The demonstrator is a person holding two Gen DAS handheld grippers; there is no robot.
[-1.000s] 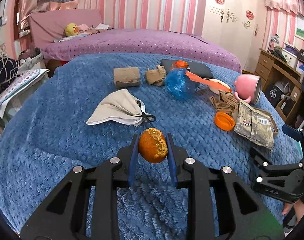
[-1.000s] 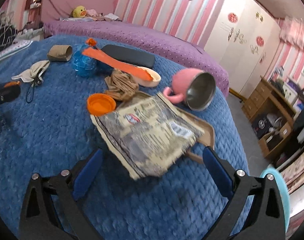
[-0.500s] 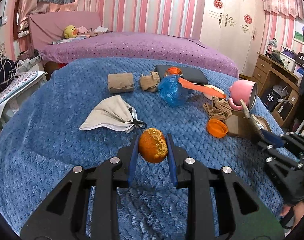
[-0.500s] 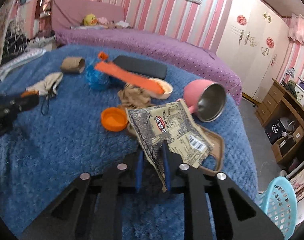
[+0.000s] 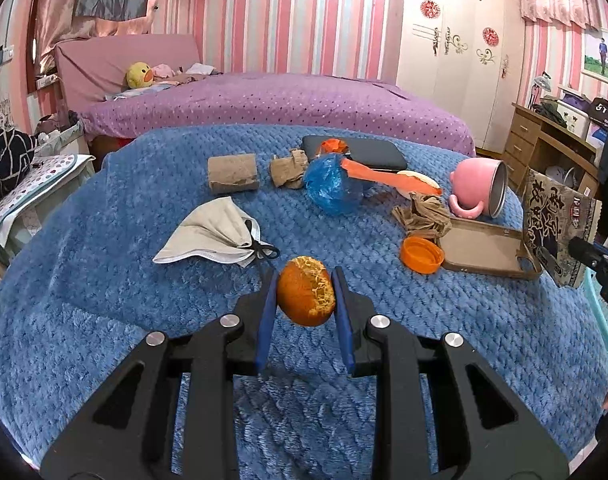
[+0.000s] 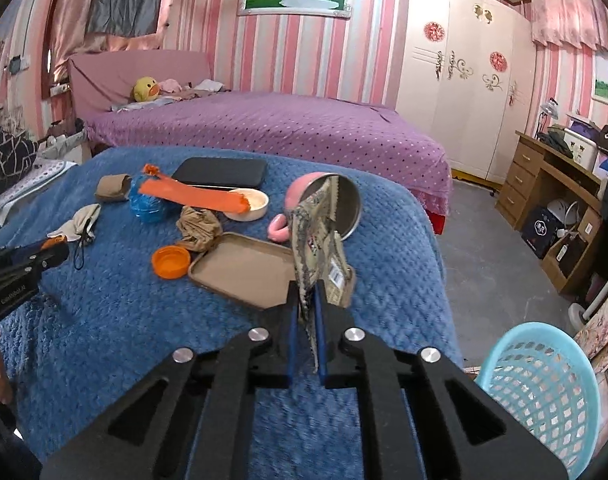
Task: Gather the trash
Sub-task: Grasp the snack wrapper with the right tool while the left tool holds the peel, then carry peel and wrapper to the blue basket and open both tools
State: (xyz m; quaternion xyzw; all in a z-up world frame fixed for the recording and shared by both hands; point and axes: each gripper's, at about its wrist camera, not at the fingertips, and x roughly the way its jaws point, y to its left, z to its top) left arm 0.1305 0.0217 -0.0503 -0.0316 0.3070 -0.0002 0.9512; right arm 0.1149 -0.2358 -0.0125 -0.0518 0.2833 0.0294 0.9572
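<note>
Lifted off the brown tray (image 6: 240, 268), the snack wrapper (image 6: 318, 240) hangs pinched in the right gripper (image 6: 305, 312) near the blue basket (image 6: 540, 392). Left gripper (image 5: 304, 300) clamps an orange peel (image 5: 306, 296); mask (image 5: 212, 236), cap (image 5: 420, 254) and blue bag (image 5: 332, 188) remain.

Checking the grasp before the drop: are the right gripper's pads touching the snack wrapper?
Touching. The right wrist view shows the right gripper shut on the snack wrapper, lifted.

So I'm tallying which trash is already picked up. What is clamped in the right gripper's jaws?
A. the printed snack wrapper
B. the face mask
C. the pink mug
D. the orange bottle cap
A: the right gripper has its jaws shut on the printed snack wrapper, held upright off the blue blanket.
</note>
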